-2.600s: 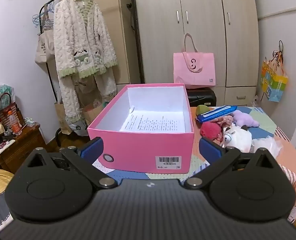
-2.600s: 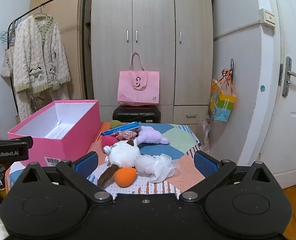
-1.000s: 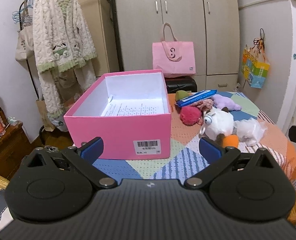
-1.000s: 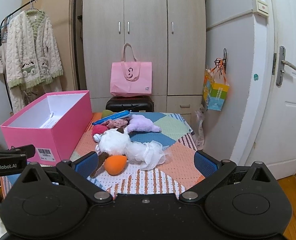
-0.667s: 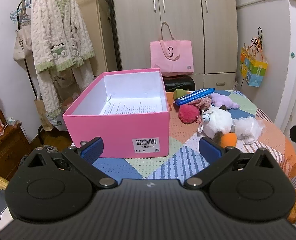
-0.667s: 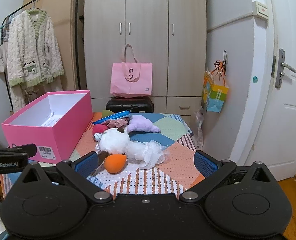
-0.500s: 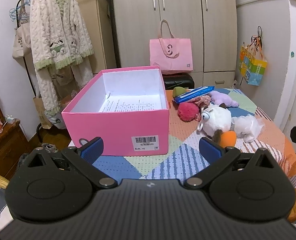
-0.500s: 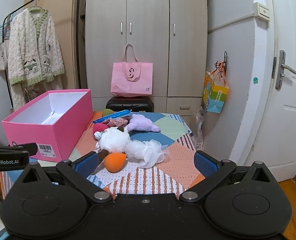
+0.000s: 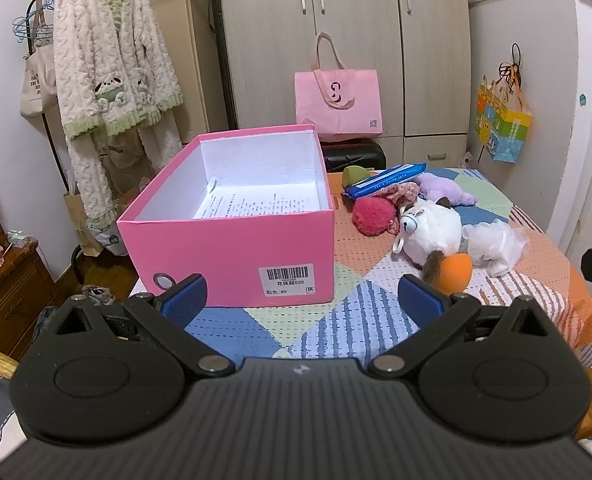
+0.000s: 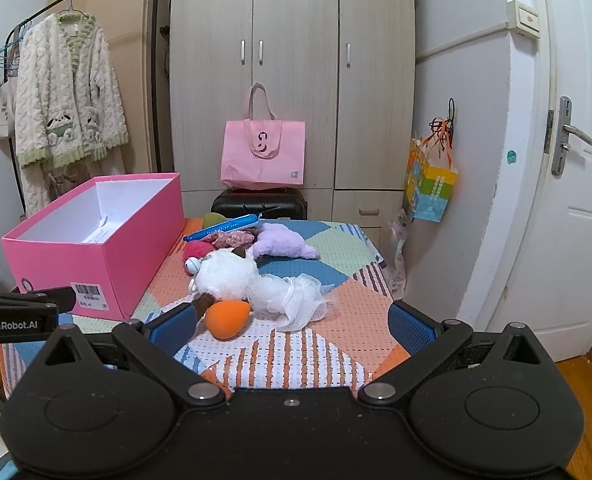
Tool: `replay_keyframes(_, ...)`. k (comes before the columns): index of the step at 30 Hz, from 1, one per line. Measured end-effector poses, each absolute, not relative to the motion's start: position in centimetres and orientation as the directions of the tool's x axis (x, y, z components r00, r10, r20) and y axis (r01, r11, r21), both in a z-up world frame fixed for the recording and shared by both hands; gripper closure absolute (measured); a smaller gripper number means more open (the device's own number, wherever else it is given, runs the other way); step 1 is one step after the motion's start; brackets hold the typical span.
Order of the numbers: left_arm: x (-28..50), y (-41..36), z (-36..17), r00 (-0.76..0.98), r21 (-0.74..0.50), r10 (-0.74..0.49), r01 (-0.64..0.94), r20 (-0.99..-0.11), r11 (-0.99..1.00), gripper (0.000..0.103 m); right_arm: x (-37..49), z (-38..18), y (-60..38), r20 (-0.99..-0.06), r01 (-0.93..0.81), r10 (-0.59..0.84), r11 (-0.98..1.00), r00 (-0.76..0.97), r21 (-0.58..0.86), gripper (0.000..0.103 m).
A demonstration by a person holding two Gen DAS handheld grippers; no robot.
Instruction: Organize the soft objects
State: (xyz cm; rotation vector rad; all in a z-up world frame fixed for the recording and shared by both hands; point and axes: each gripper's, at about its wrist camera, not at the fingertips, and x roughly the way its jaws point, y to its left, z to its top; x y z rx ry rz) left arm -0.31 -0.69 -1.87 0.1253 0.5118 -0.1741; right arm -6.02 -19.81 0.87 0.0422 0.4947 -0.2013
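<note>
Bedroom, quilt table (image 10: 335, 336). Both grippers, L (image 9: 301, 294) & R (image 10: 292, 326), spread, empty. Toys bunched: grab sponge (image 10: 228, 319) and you may drag plush (image 10: 226, 278); box (image 9: 232, 240) light, slides.

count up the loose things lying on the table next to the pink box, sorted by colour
White: 2, plush toy and mesh puff
Orange: 1, sponge
Red: 1, pompom
Pink: 1, scrunchie
Purple: 1, plush
Blue: 1, packet
Green: 1, sponge
Total: 8
</note>
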Motion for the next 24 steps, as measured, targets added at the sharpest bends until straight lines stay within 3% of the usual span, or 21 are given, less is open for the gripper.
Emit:
replay_keyframes(16, -0.1, -0.5, -1.9, 0.855, 0.074, -0.132, 0.194, -0.502, 0.978, 0.0, -6.0, 0.8, -19.9, -0.477, 0.192, -0.173, 0.981, 0.862, -0.008, 0.0)
replay_keyframes(24, 0.8, -0.6, -0.4, 0.843, 0.014, -0.237, 0.278, -0.483, 0.96, 0.0, -4.5, 1.0, -20.3, -0.455, 0.081, -0.078, 0.997, 0.887, -0.013, 0.0)
